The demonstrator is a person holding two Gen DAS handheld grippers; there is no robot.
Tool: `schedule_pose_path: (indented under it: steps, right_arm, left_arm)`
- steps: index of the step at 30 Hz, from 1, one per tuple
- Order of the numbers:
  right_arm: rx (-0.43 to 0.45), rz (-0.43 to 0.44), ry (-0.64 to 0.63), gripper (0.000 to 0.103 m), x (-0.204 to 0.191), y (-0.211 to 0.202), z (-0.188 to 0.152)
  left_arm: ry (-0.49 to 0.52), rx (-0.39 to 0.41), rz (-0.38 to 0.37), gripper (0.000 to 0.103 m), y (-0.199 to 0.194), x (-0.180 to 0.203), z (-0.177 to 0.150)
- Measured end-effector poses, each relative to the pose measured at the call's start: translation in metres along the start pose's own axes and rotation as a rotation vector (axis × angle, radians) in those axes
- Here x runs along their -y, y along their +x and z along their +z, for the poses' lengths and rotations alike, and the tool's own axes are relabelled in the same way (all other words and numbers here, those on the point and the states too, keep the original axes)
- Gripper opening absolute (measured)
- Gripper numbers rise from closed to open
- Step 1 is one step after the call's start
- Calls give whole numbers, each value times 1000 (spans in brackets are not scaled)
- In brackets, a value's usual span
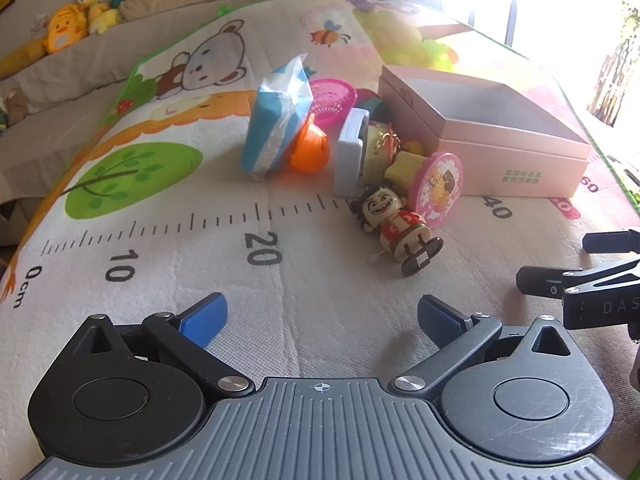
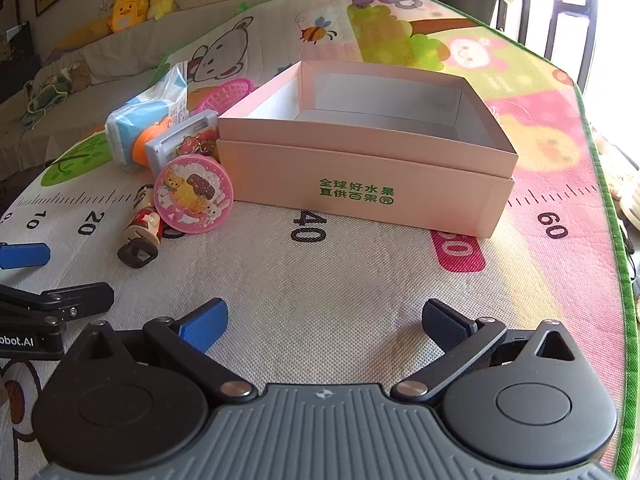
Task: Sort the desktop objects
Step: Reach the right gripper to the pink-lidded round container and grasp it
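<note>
Both grippers empty, jaws spread wide, hovering low over the play mat (image 1: 160,264): left gripper (image 1: 322,316), right gripper (image 2: 325,322).

Ahead and left of the left gripper: a blue-and-white soft pack (image 1: 276,120) of tissues or wipes, propped on an orange plastic piece (image 1: 310,148). Probably light and squashy, film likely slippery; best pinched across the thin body, not the loose flap.

Behind it, a pink plastic basket (image 1: 332,100): light, stiff, rim thin enough to nip.

Straight ahead, a grey-white case (image 1: 352,156) standing on edge, touching a cluster of small yellowish toys (image 1: 400,152), too jumbled to name.

Nearest, just right of centre: a wooden-looking figurine (image 1: 396,228) lying on its back. Hard, small, likely to roll; torso the surest hold, across the narrow width.

Touching its head, a round pink tin (image 1: 438,188) leaning on edge. Smooth, rigid; grip across the flat faces.

Far right, touching the clutter: an open pink box (image 2: 360,184), empty inside, directly ahead of the right gripper; seemingly the destination.
</note>
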State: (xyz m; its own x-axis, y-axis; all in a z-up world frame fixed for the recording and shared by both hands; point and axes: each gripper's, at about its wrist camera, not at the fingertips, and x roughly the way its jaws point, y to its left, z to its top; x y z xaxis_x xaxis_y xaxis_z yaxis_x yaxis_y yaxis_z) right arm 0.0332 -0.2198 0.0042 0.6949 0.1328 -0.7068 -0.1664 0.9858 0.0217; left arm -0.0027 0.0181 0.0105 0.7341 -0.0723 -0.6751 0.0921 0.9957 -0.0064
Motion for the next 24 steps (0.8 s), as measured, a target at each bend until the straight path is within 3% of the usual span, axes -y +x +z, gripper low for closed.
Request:
schedule_pose_path:
  steps: [2,6,9,13,15,20,22,24]
  right_arm:
    - [-6,38,0,103,-1,-4,4]
    - [69,58,-78,103,-18,-19,16]
    - [83,134,-143,103,-39,-20,30]
    - [121,160,-224,78,-71,-11,41]
    - [156,133,-201,78,-77,-5,48]
    - [51,173,-66,77,-67,26,59]
    - [54,213,-18,55,-58,23,57]
    - [73,209,-18,55,-51,12,57]
  left_arm:
    - [-4,20,33,103,-5,-8,3]
    - [-38,47,105,103,-9,-30,19]
    - [-54,75,149,103,-12,-46,30]
    - [-76,76,168,103,-9,-59,40]
    - [-80,69,175,103,-6,-62,41]
    - [-97,46,172,103,-1,-66,40]
    - [-95,42,169,103,0,-64,38]
    - [-91,39,158,103,0,-61,37]
